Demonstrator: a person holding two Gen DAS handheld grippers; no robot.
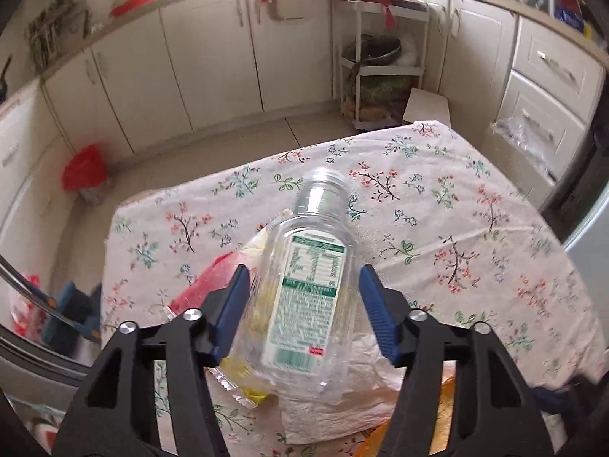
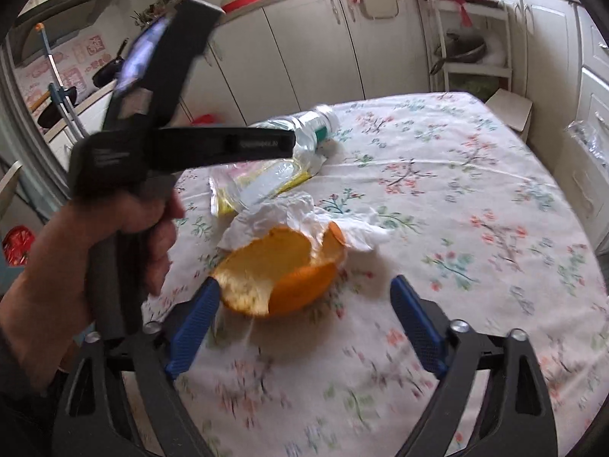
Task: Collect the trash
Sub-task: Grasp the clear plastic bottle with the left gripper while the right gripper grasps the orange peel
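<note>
**Trash not yet gathered**

Left gripper (image 1: pixel 304 297) fingers straddling clear plastic bottle with green label (image 1: pixel 310 266), pads seemingly not yet pressing. Right gripper (image 2: pixel 304 327) fingers spread around hollow orange peel (image 2: pixel 281 270). Crumpled white tissue (image 2: pixel 304 217), yellow wrapper (image 2: pixel 259 186) just beyond on floral worktop (image 2: pixel 456 190).

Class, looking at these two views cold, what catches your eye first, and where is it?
A clear plastic bottle lies on the floral tablecloth between the left gripper's blue fingers. An orange peel sits just ahead of the right gripper, against a crumpled tissue.
</note>
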